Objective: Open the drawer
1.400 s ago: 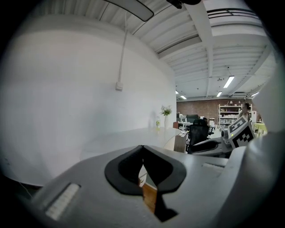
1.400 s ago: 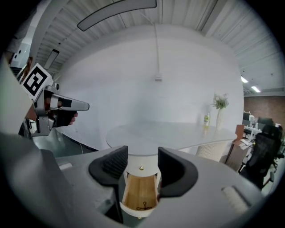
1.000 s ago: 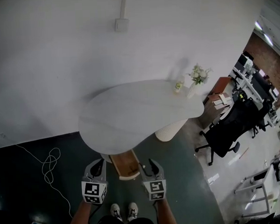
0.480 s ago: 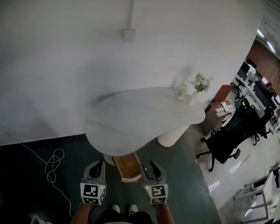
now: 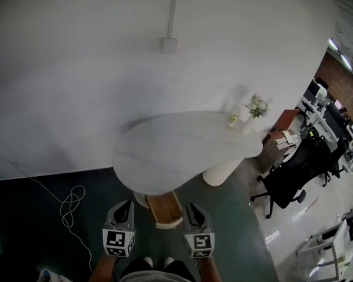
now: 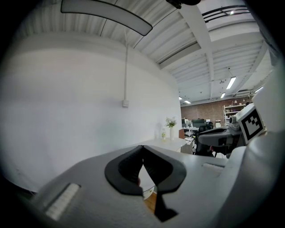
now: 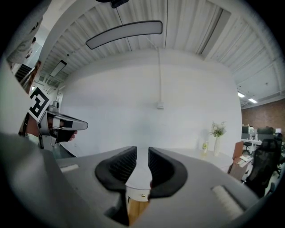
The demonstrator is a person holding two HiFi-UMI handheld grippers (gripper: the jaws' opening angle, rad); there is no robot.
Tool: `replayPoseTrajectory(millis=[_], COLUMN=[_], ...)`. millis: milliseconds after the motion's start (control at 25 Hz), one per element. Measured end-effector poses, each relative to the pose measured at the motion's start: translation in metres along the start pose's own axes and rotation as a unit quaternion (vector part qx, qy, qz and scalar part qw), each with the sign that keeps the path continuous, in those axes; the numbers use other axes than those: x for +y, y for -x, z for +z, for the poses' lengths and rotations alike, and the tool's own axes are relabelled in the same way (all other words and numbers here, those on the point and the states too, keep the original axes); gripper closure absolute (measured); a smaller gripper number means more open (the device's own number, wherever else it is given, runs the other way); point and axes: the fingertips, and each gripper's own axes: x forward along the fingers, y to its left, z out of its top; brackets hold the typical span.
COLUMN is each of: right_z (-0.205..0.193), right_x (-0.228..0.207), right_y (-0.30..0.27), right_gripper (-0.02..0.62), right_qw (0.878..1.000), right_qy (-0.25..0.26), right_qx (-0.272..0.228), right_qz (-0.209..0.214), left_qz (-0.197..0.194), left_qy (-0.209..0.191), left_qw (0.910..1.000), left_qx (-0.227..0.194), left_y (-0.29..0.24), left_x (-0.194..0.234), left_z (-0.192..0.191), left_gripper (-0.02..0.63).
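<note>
Drawer [image 5: 164, 207] is open, pulled out from under the near edge of the white table [image 5: 182, 144] toward the person; wood inside shows, white front at the near end. It sits between the two grippers and slightly ahead of them, touching neither.

Left gripper [image 5: 126, 206] is just left of the drawer. In the left gripper view its jaws [image 6: 142, 147] meet at the tips and hold nothing; a bit of the drawer's wood [image 6: 152, 201] shows below and beyond them.

Right gripper [image 5: 193, 208] is just right of the drawer's front. In the right gripper view its jaws [image 7: 142, 152] stand a narrow gap apart and are closing, with nothing between the pads. The drawer front with its small knob [image 7: 142, 194] shows through the gap lower down, beyond the jaws and apart from them.

Both grippers point roughly level toward the table and wall. Each shows in the other's view: the right one [image 6: 219, 136] at the right side, the left one [image 7: 62, 122] at the left side.

Far end of the table has a vase of flowers [image 5: 257, 107] and a small bottle [image 5: 232, 118]. Black chair [image 5: 291, 171] to the right, white cable [image 5: 71, 205] on the dark floor to the left.
</note>
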Motion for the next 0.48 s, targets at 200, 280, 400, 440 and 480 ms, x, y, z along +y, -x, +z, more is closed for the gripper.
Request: replayPoseTrajectory(millis=[200,280,400,440,480], right_z=[0.0045,0.0057,0.0075,0.0078,0.0082], right_x=[0.0018,0.0001,-0.0009,-0.0012,-0.002], right_y=[0.0039,0.0051,0.0067,0.0066,0.0063], right_gripper=[0.563,0.583,0.591,0.591,0.591], right_qw=[1.0,1.0,1.0,1.0,1.0], right_qy=[0.012,0.015,0.018,0.018,0.018], right_qx=[-0.006,-0.006,-0.009,-0.011,-0.013], right_qz=[0.001,-0.001,-0.001,-0.002,-0.004], left_qz=[-0.001,0.0,0.001,0.001,0.0], left_qy=[-0.005,-0.006,-0.008,-0.009,-0.009], left_qw=[1.0,1.0,1.0,1.0,1.0], left_qx=[0.0,0.001,0.002,0.002,0.002], left_y=[0.0017,0.0009,0.001,0.0008,0.0003], left_x=[-0.0046,-0.0053,-0.005,-0.0049,-0.0051], left_z=[-0.0002,-0.0007,-0.0003,0.0002,0.0], left_gripper=[0.597,0.597,0.597,0.597,0.597])
